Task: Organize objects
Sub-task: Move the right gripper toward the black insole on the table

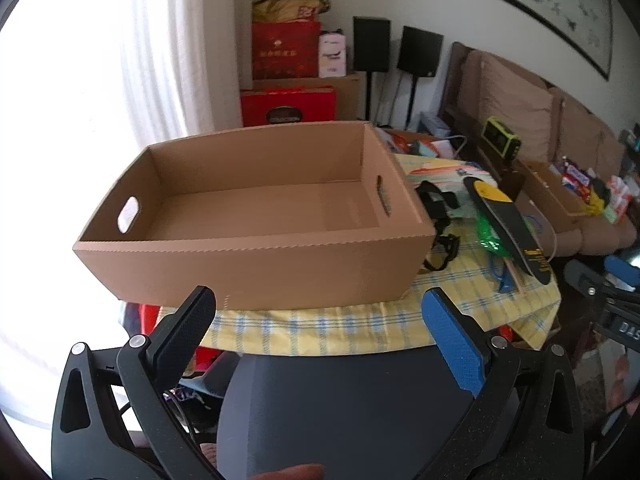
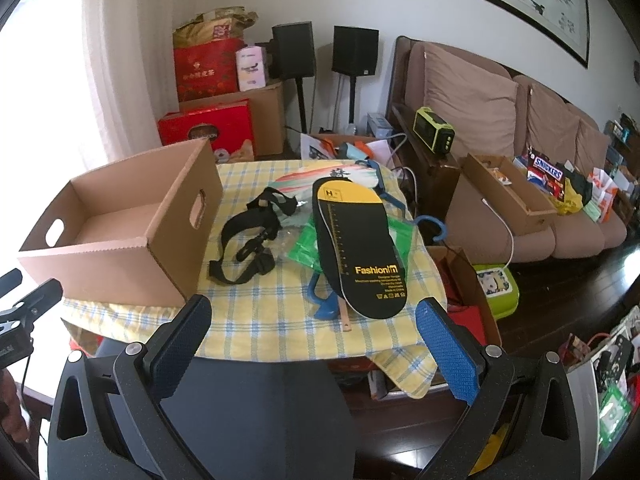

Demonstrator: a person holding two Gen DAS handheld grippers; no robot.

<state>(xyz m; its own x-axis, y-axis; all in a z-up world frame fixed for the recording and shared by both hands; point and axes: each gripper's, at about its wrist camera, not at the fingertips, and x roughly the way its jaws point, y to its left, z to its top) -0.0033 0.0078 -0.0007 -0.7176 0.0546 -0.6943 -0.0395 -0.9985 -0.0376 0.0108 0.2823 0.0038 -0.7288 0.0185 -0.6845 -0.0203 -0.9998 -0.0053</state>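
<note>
Both tongs, left gripper (image 1: 320,312) and right gripper (image 2: 314,318), gape empty short of the cardboard box (image 2: 120,240); insole (image 2: 356,240) and black strap (image 2: 250,236) beside it, likely unstarted, awaiting pickup.

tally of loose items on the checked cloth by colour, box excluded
Black and yellow: 1, shoe insole
Black: 1, strap harness
Green: 1, plastic bag
Blue: 1, hanger
Tan: 1, wooden stick
Printed: 1, sheet at the back
Total: 6
</note>
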